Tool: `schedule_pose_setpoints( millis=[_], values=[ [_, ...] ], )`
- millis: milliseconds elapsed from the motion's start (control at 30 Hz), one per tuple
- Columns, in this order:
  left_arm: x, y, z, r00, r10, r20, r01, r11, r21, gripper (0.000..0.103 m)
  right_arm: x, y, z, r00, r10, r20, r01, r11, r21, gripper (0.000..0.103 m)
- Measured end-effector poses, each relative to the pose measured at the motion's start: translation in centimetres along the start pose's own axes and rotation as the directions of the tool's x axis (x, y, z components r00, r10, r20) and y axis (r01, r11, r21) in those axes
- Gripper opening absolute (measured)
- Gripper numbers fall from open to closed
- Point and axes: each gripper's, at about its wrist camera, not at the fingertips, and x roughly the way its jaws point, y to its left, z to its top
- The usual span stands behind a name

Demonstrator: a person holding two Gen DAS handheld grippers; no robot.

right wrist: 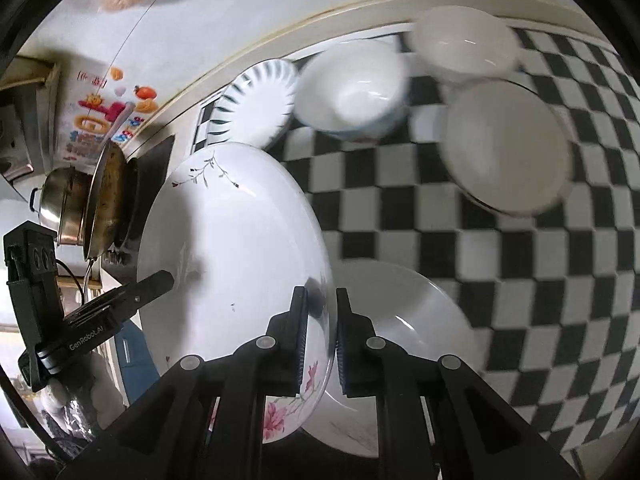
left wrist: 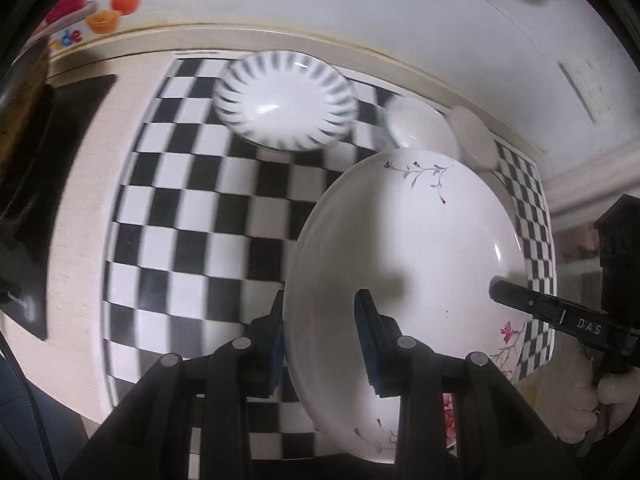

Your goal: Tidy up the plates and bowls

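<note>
A large white plate with pink flowers and thin twigs (left wrist: 400, 240) hangs tilted above the black-and-white checked cloth (left wrist: 192, 208), held from two sides. My left gripper (left wrist: 320, 320) is shut on the plate's left rim, one blue pad under it and one on top. My right gripper (right wrist: 322, 320) is shut on the opposite rim of the same floral plate (right wrist: 232, 232). On the cloth lie a grey-striped plate (left wrist: 284, 100), a white bowl (right wrist: 352, 88), a second white bowl (right wrist: 466, 46), a plain white plate (right wrist: 508, 148) and another white plate (right wrist: 400, 320) under my right gripper.
A steel pot (right wrist: 68, 204) and a pan (right wrist: 108, 200) stand on a black stove top (left wrist: 40, 200) left of the cloth. A white wall with fruit stickers (left wrist: 116, 4) runs along the back. A white-gloved hand (left wrist: 580, 400) holds the right gripper.
</note>
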Motion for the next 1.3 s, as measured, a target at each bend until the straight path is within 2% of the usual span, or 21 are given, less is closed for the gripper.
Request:
schedule_pose_setpoints(
  millis=[200, 433, 667, 1033, 1300],
  values=[
    [2.3, -3.1, -2.2, 0.999, -0.002, -0.041, 0.004, 0.999, 0.042, 0.029, -1.6, -5.2, -3.5, 1.000, -0.001, -0.005, 0.001, 0.999, 0.052, 0.014],
    [5.5, -4.0, -4.6, 0.993, 0.029, -0.118, -0.022, 0.998, 0.065, 0.030, -0.1, -8.8, -6.3, 0.998, -0.007, -0.058, 0.010, 0.999, 0.044, 0.014],
    [8.2, -3.9, -6.0, 0.980, 0.084, -0.182, -0.074, 0.995, 0.062, 0.030, 2.4, -10.0, -7.4, 0.994, -0.023, -0.109, 0.027, 0.999, 0.038, 0.014],
    [9.4, -4.7, -6.1, 0.963, 0.177, -0.203, -0.161, 0.982, 0.095, 0.030, 3.8, -9.8, -7.0, 0.991, -0.046, -0.123, 0.049, 0.999, 0.018, 0.014],
    [10.6, -6.0, -7.0, 0.947, 0.237, -0.217, -0.213, 0.968, 0.131, 0.029, 4.2, -9.2, -6.8, 0.985, -0.113, -0.127, 0.110, 0.994, -0.026, 0.014]
  ],
)
